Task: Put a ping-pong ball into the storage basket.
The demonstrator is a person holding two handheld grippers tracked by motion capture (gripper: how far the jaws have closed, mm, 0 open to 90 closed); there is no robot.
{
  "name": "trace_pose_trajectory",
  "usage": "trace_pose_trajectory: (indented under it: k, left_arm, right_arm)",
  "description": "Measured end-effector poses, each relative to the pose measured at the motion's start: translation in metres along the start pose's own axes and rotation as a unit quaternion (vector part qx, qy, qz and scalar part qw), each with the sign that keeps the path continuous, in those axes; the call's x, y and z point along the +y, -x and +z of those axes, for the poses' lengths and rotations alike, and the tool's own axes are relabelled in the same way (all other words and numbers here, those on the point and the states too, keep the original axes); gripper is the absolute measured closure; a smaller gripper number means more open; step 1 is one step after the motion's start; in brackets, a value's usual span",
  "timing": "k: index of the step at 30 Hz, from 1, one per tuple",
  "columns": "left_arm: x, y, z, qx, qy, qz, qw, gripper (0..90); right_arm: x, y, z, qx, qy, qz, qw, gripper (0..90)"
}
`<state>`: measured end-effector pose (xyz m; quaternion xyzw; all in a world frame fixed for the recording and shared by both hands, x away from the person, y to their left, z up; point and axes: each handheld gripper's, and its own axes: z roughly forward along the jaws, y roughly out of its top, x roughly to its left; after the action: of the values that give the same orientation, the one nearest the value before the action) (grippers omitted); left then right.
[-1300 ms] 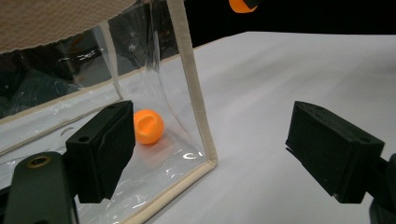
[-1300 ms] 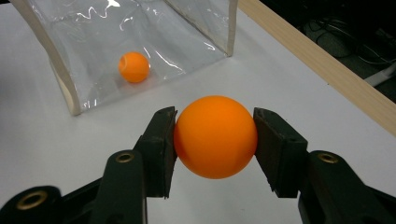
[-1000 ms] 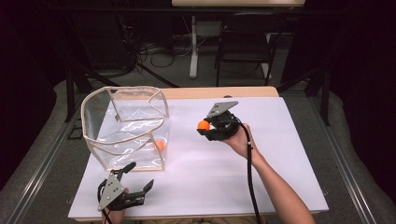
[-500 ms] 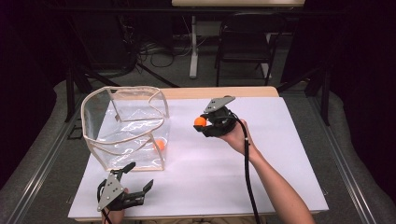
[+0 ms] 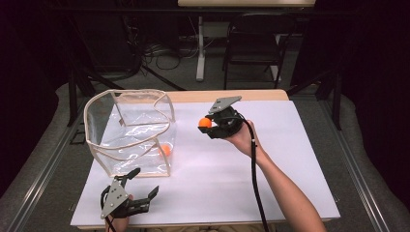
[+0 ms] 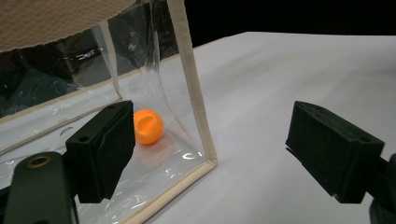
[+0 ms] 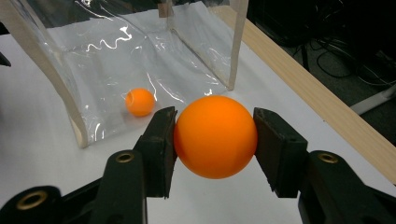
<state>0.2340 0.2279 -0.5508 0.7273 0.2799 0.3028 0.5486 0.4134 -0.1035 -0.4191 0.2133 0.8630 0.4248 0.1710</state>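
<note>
Our right gripper [image 5: 209, 124] is black, topped at twelve o'clock by a grey three-cornered plate, with a black cable trailing toward five o'clock along a bare, sleeveless forearm. Our left gripper [image 5: 145, 182] wears the same grey plate. Brass-ringed screw holes mark the blocky black jaws' arms.

Dark lab: white-topped table [image 5: 290, 159], floor cables [image 5: 159, 50], chair [image 5: 251, 53].
</note>
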Motion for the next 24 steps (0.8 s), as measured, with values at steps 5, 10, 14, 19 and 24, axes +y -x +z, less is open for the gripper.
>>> trace_pose_trajectory:
  k: [5, 10, 14, 19, 24]
  left_arm:
    - [0.000, 0.000, 0.000, 0.000, 0.000, -0.001, 1.0000, 15.6]
    - [0.000, 0.000, 0.000, -0.001, -0.001, 0.001, 1.0000, 15.6]
    - [0.000, 0.000, 0.000, -0.001, -0.001, -0.001, 1.0000, 15.6]
    - [0.000, 0.000, 0.000, -0.001, -0.001, 0.000, 1.0000, 15.6]
    - [0.000, 0.000, 0.000, -0.002, -0.001, 0.000, 1.0000, 15.6]
  right_arm:
    - [0.003, 0.001, 0.000, -0.001, 0.001, 0.000, 1.0000, 51.2]
    - [0.005, 0.002, -0.001, 0.000, 0.004, 0.000, 1.0000, 51.1]
    - [0.007, 0.002, -0.001, -0.001, 0.005, -0.001, 1.0000, 51.2]
    - [0.010, 0.002, -0.001, -0.001, 0.007, -0.002, 1.0000, 51.1]
    - [0.013, 0.001, -0.002, -0.001, 0.008, -0.004, 1.0000, 51.2]
